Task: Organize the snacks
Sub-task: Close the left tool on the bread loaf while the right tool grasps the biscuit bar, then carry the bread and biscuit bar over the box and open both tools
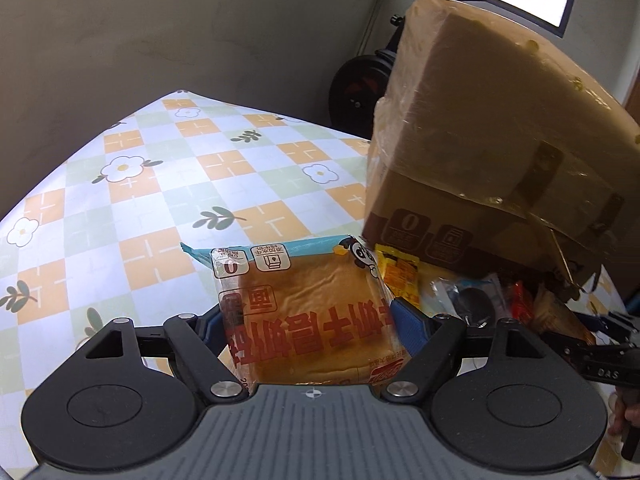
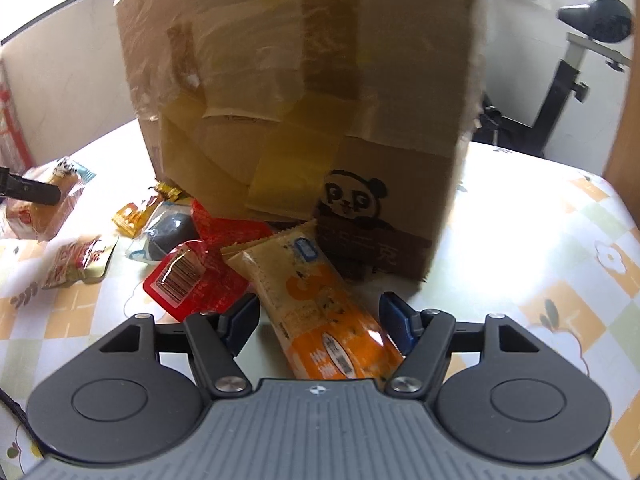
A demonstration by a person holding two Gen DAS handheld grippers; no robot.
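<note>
Left hand-held gripper point(image 1: 310, 320) pinching a bread pack point(image 1: 308, 312) between its blue pads, pack lifted over the checked bench point(image 1: 160, 184), red lettering upside down toward the camera. Just right of it, a taped cardboard box point(image 1: 472, 128), tilted, towering over a heap of small packets at its foot: a yellow packet point(image 1: 400, 272) nearest the bread, a clear one and a red one farther right.

Right hand-held gripper point(image 2: 318, 320) spread around an orange bar point(image 2: 320, 308), right pad at the wrapper's edge, left pad apart from it; firm squeeze not clear. Bar lying on the bench, far end against the box point(image 2: 300, 100) under its panda print. Left of the bar, a red sachet point(image 2: 192, 280) with barcode, a dark round snack point(image 2: 172, 232) in clear wrap, a white-and-red packet point(image 2: 78, 264) farther left. At far left, the other gripper's finger over the bread pack point(image 2: 48, 208).
</note>
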